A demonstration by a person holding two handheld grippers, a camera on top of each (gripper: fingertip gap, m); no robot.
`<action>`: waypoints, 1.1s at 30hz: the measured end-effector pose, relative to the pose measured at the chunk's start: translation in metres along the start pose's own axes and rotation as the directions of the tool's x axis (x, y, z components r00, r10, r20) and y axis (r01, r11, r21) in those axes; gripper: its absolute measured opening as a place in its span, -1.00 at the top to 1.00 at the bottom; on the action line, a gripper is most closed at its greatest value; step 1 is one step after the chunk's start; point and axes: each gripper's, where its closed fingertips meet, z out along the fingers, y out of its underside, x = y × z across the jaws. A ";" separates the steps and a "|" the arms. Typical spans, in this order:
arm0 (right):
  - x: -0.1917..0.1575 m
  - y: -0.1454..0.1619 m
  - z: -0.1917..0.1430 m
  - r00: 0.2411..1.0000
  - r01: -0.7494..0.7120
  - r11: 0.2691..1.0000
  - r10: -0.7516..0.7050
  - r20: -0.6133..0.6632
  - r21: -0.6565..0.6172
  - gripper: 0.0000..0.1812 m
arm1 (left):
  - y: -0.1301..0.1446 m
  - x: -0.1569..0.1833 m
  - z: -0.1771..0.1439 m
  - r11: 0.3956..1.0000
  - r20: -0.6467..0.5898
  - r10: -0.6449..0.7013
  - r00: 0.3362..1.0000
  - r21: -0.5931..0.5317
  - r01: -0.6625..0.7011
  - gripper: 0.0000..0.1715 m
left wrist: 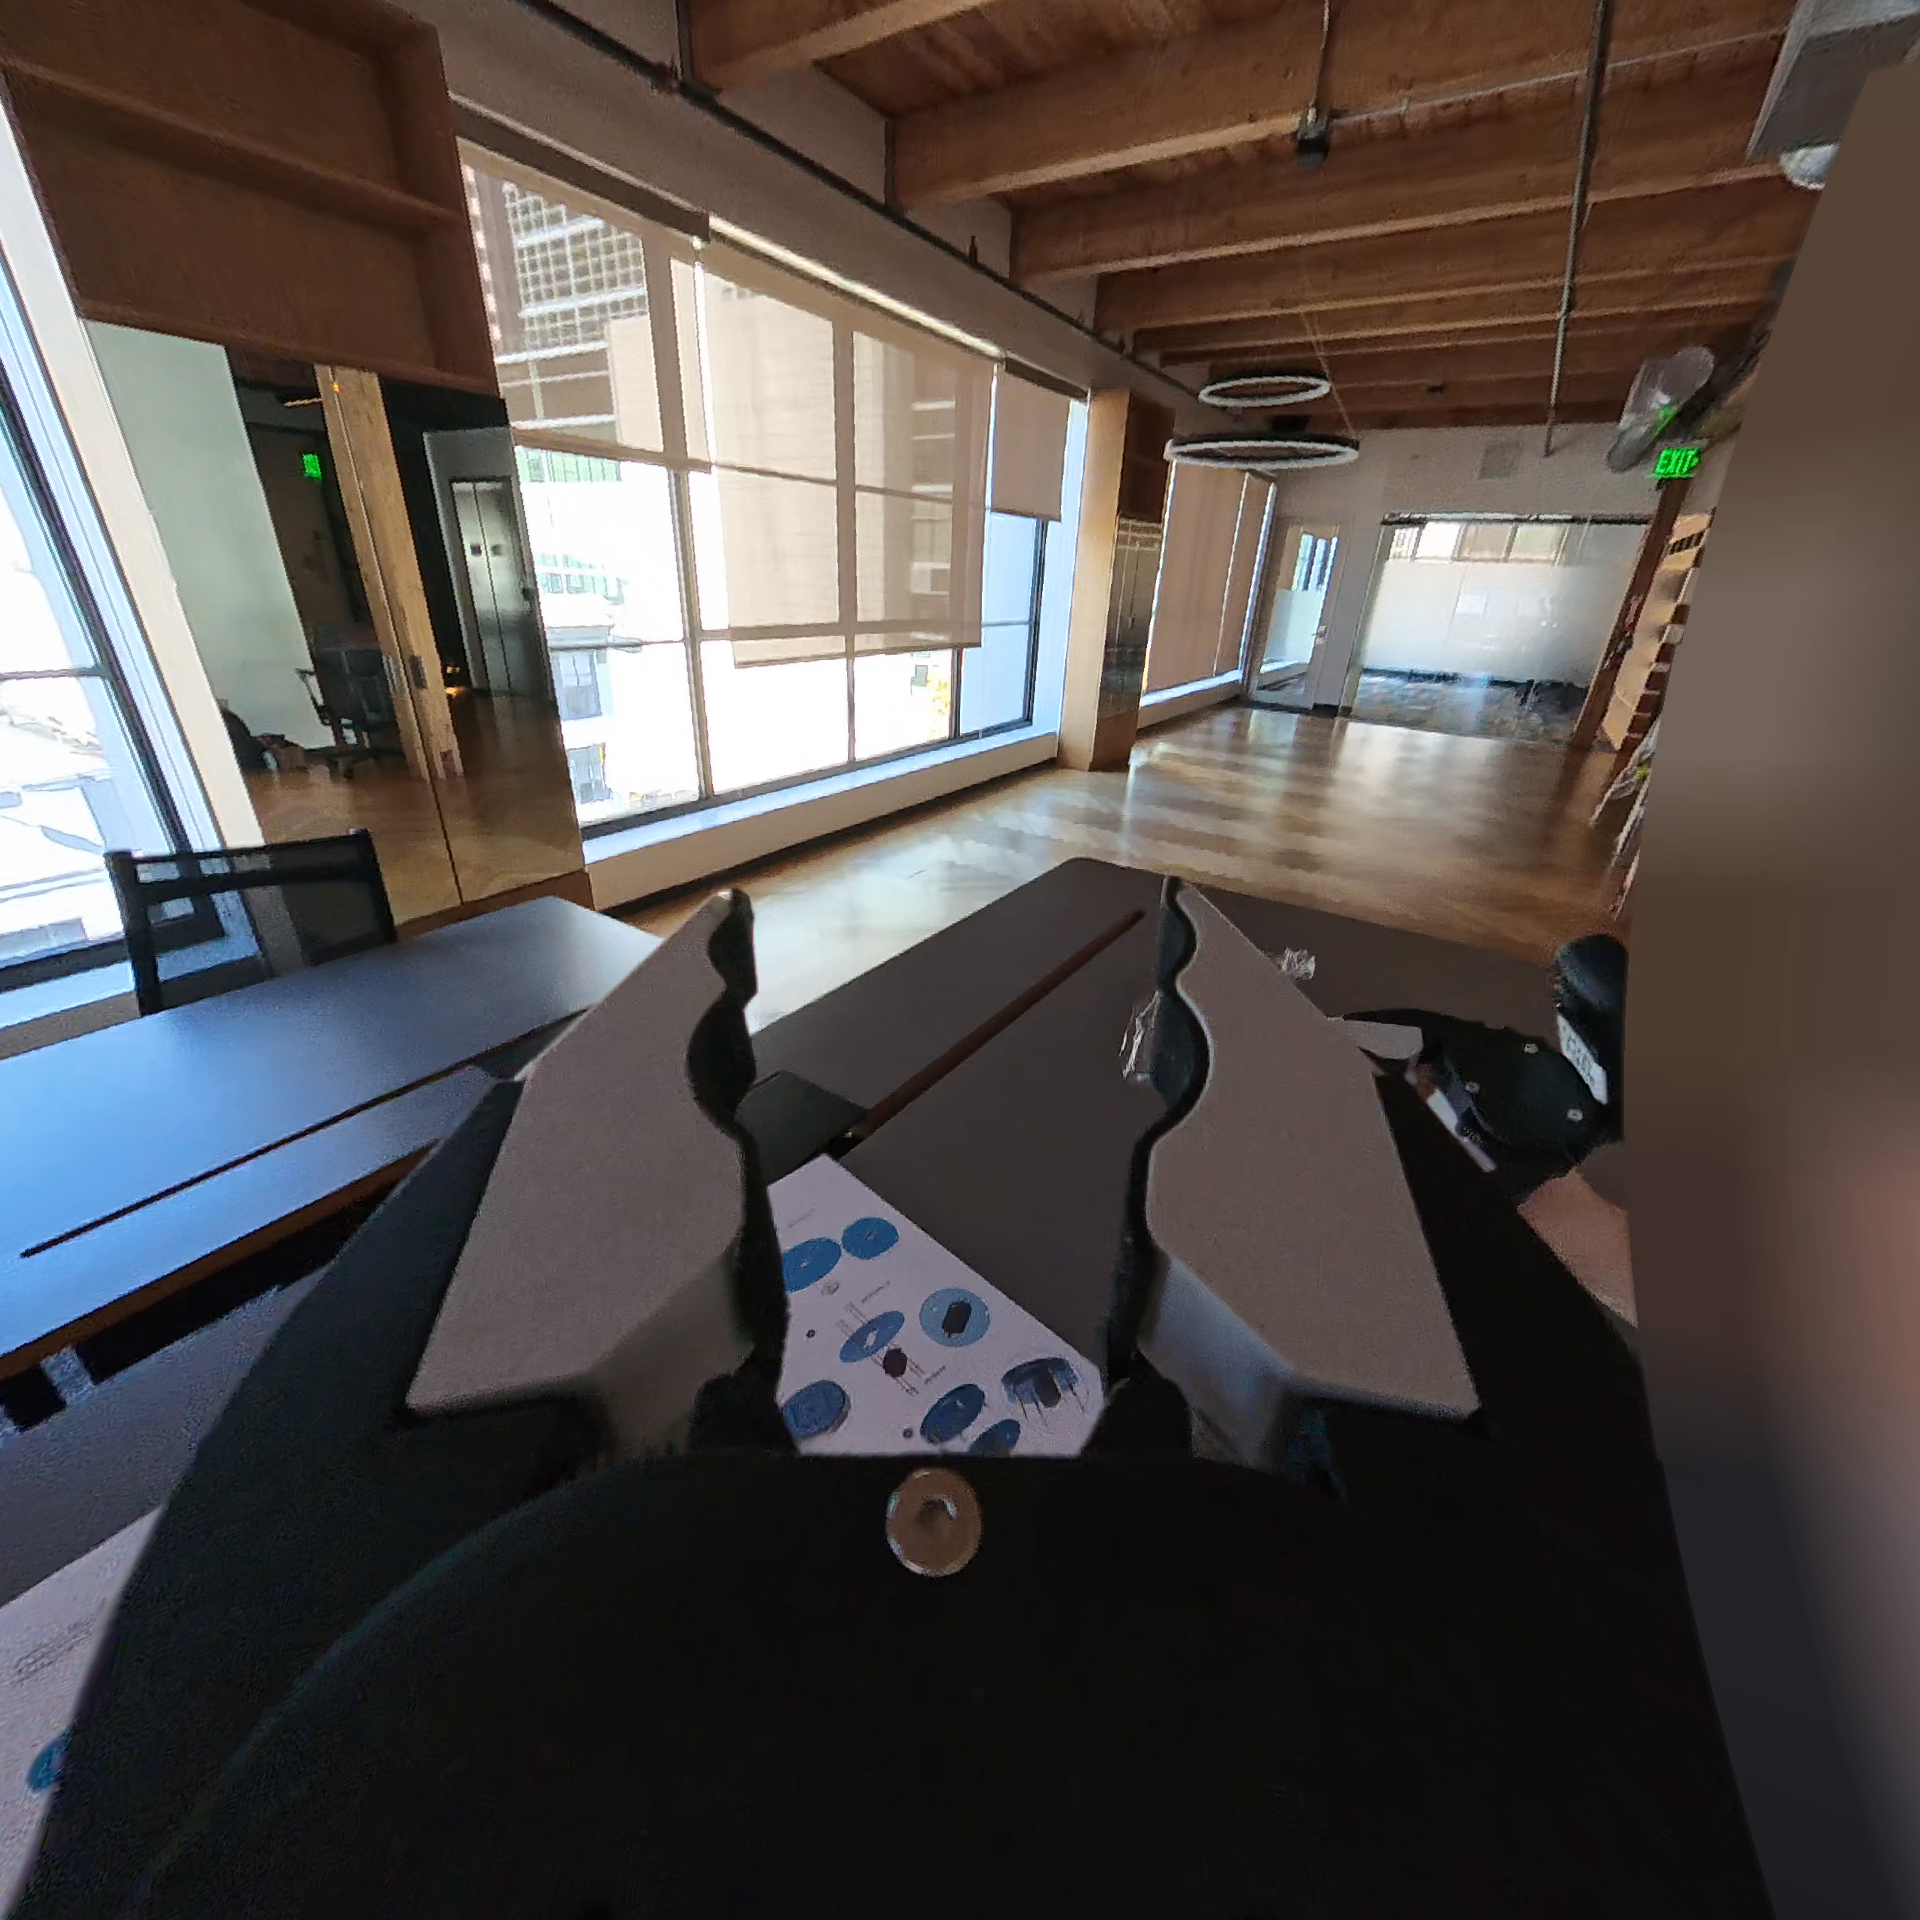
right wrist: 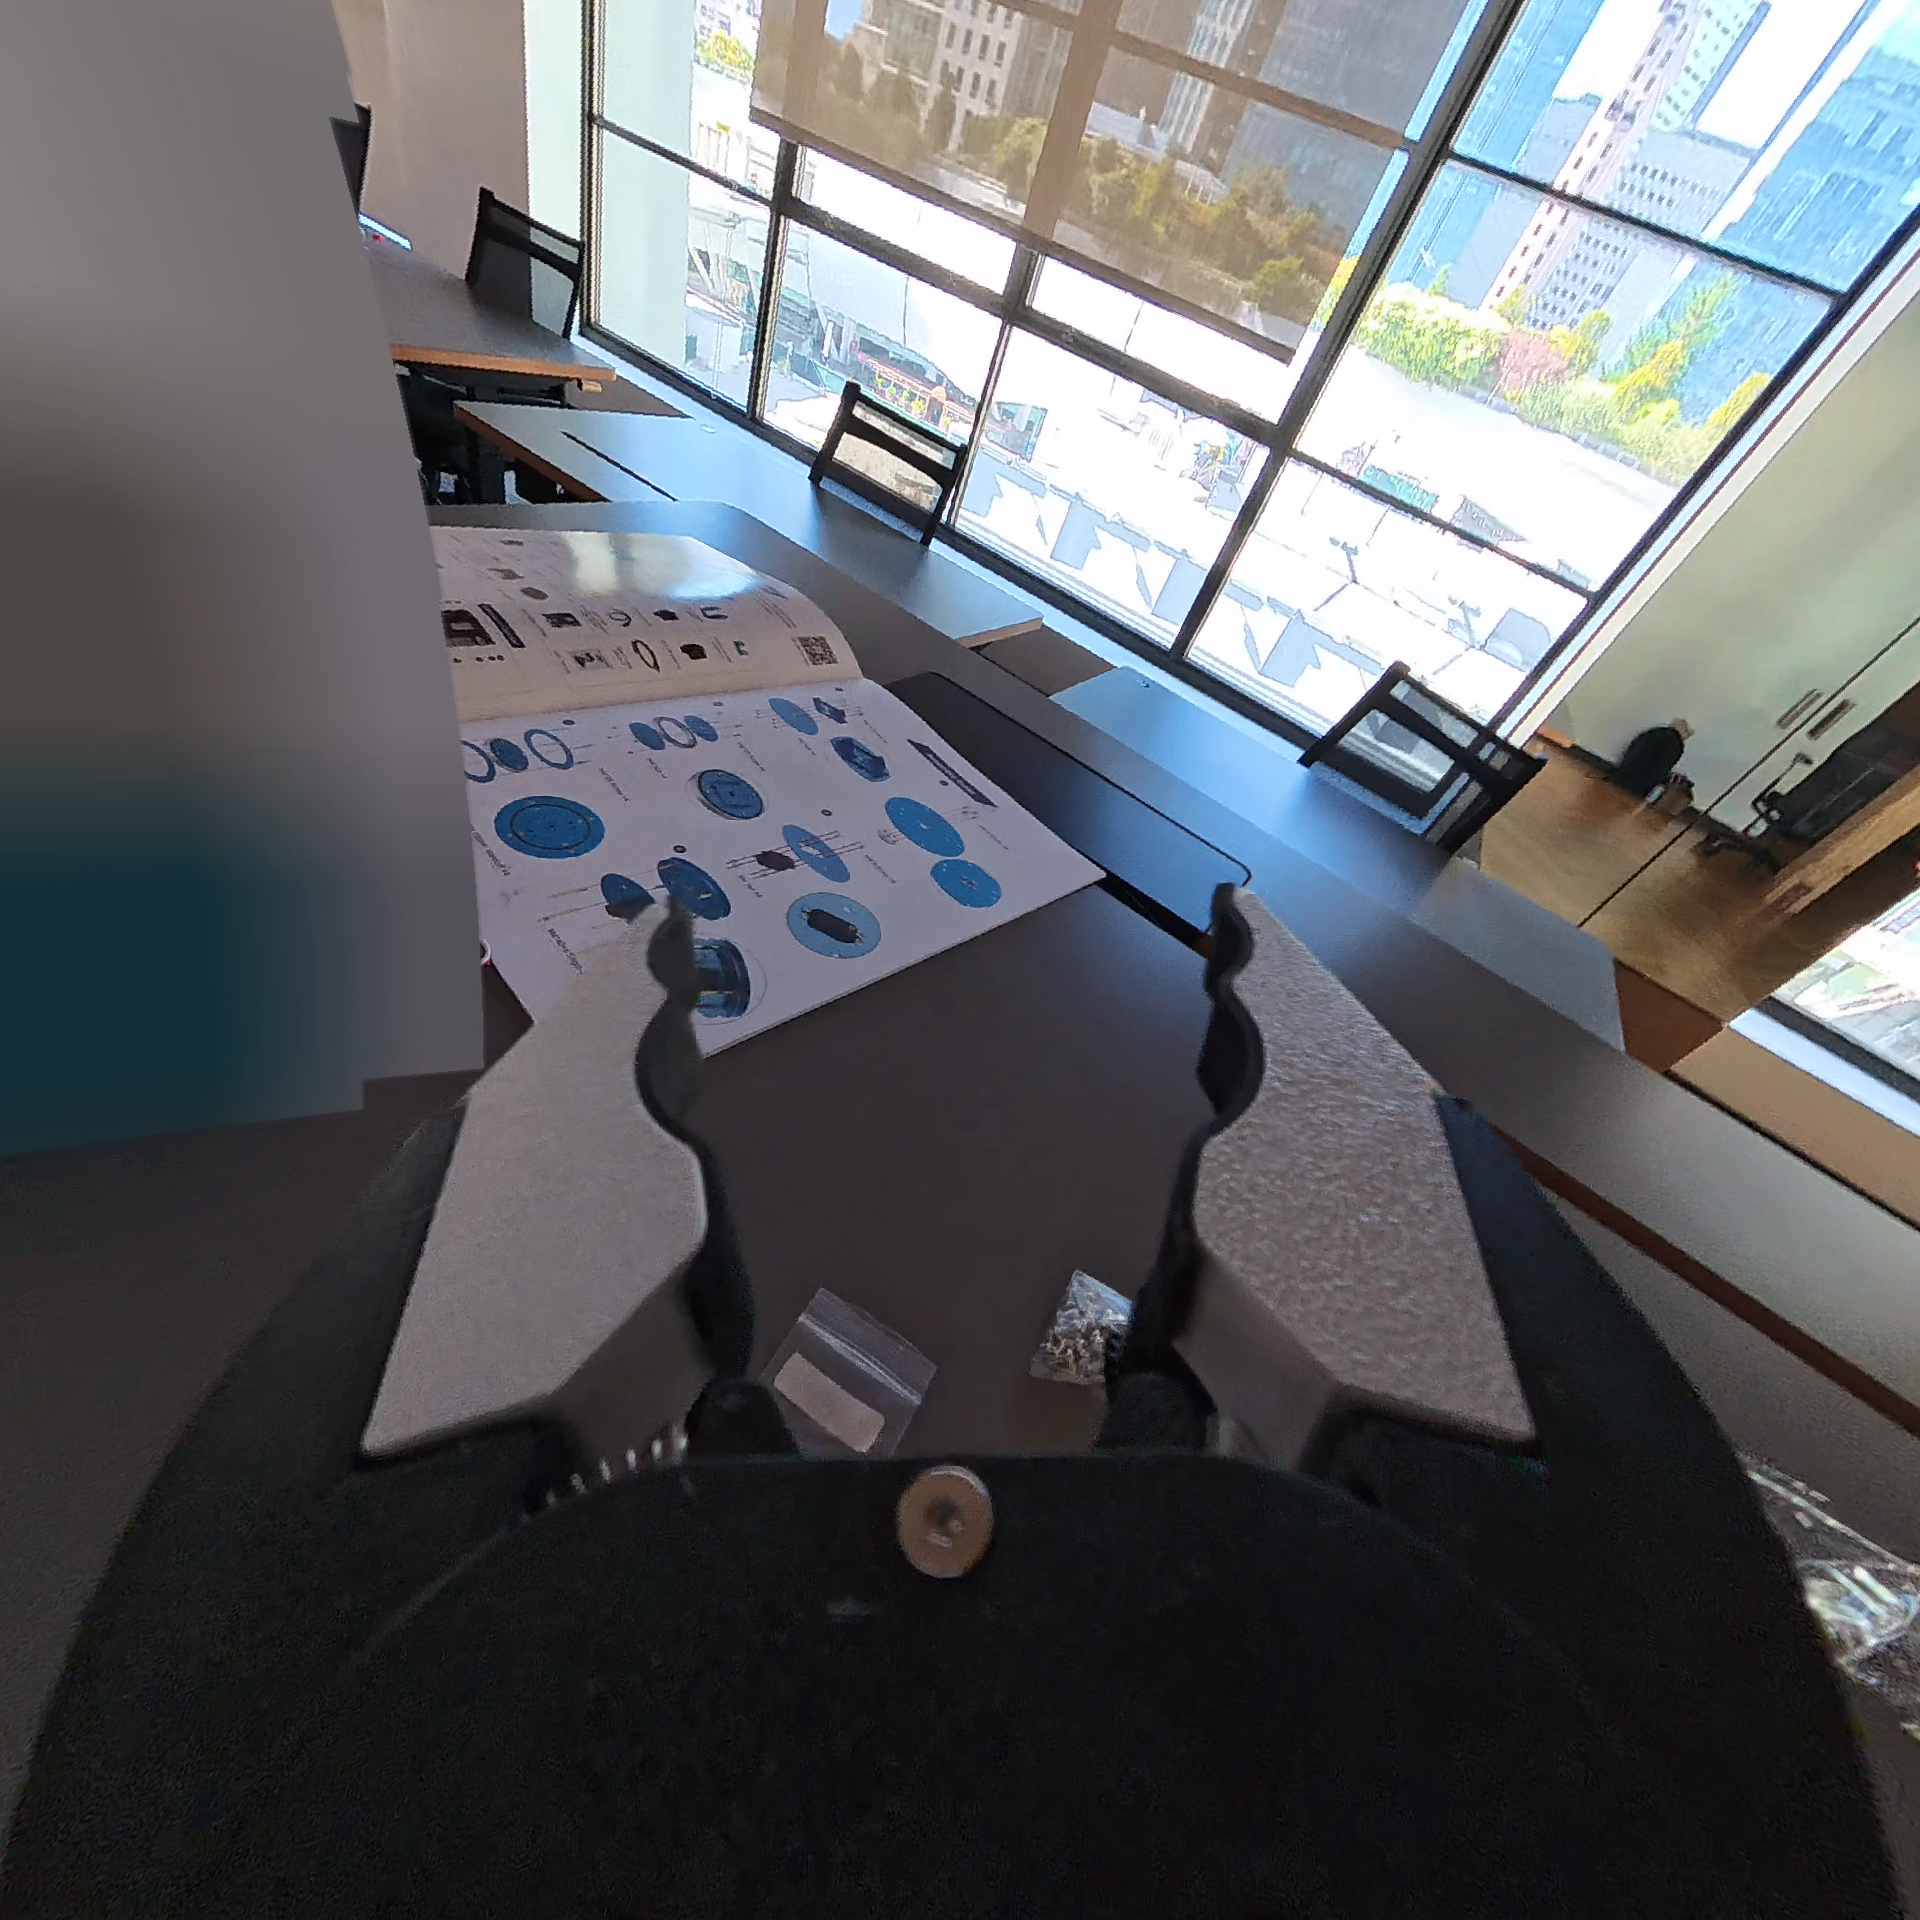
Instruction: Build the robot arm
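Note:
My left gripper (left wrist: 951,914) is open and empty, held above a dark table (left wrist: 1039,1122). Below its jaws lies a white printed sheet with blue part drawings (left wrist: 914,1330). The other gripper (left wrist: 1517,1101) shows at the right edge of the left wrist view. My right gripper (right wrist: 951,925) is open and empty above the same dark table (right wrist: 935,1122). An open booklet with blue diagrams (right wrist: 748,821) lies ahead to its left. A small clear bag (right wrist: 847,1371) and a little heap of screws (right wrist: 1081,1340) lie on the table between its fingers.
More dark tables (left wrist: 260,1070) and black chairs (right wrist: 883,457) stand by large windows (right wrist: 1247,364). A black flat panel (right wrist: 1070,800) lies right of the booklet. Crumpled clear plastic (right wrist: 1860,1621) lies at the right. A wood floor (left wrist: 1299,810) stretches beyond the table.

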 end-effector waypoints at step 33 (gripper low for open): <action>0.001 0.001 -0.011 0.965 0.243 0.969 -0.247 -0.090 -0.049 1.00 | 0.034 -0.042 0.000 0.971 0.113 -0.189 0.975 -0.124 0.203 0.41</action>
